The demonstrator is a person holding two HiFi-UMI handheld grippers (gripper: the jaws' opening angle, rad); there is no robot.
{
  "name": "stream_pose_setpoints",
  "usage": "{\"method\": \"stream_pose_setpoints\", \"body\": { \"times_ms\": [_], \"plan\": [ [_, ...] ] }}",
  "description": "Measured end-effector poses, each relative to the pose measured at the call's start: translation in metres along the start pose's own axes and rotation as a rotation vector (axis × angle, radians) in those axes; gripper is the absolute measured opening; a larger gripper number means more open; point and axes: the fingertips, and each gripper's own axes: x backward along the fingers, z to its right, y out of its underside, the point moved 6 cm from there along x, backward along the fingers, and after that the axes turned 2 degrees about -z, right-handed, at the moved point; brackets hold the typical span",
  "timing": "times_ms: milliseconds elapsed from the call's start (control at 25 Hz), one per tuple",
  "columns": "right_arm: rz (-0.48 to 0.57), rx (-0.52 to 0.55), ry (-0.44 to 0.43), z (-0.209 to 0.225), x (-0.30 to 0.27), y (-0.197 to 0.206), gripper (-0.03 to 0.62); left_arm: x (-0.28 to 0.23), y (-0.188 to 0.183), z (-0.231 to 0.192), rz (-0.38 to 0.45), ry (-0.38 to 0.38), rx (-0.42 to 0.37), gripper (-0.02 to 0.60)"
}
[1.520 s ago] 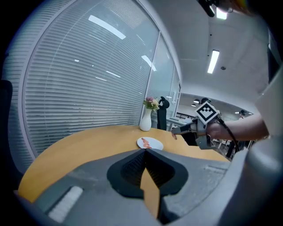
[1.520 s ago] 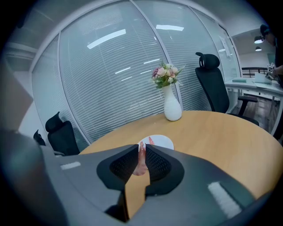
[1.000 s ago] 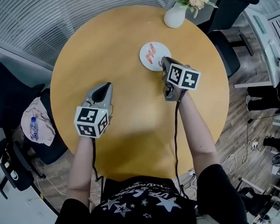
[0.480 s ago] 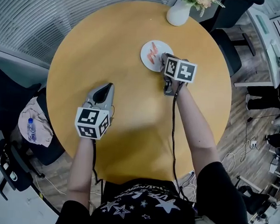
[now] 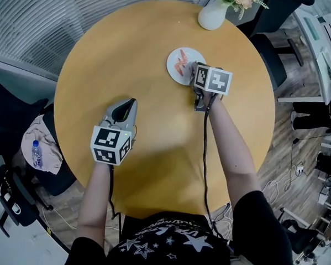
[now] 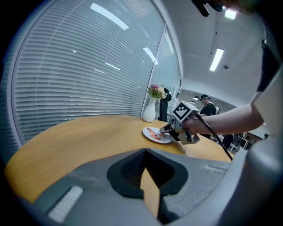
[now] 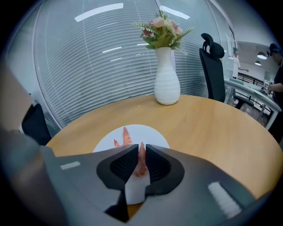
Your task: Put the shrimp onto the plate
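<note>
Tan wood of the round table [image 5: 103, 54] lay bare under the left gripper [image 6: 145, 152], whose jaws were closed together on nothing. Further right, the right gripper [image 7: 140, 152] was pinched on a pink shrimp [image 7: 140, 164] by its body, tail pointing up, over the near rim of the white plate [image 7: 152, 132], where a second shrimp [image 7: 125, 136] lay. The held one looked light, soft and slick, so a gentle mid-body grip seemed best. The jaws hid whether it touched the plate, and in the head view the marker cube covered it.
</note>
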Motion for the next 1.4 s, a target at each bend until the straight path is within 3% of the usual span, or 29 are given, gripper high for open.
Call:
{"method": "stream_pose_setpoints", "body": {
  "times_ms": [840,1400],
  "plan": [
    [-0.046,-0.026,-0.020,0.000,-0.004,0.000,0.069,0.002,0.006,0.011,-0.024,0.014,0.011,0.000],
    [-0.005,-0.056,-0.048,-0.006,0.027,-0.005,0.086,0.021,-0.003,0.028,-0.024,0.015,-0.013,0.001]
  ]
}}
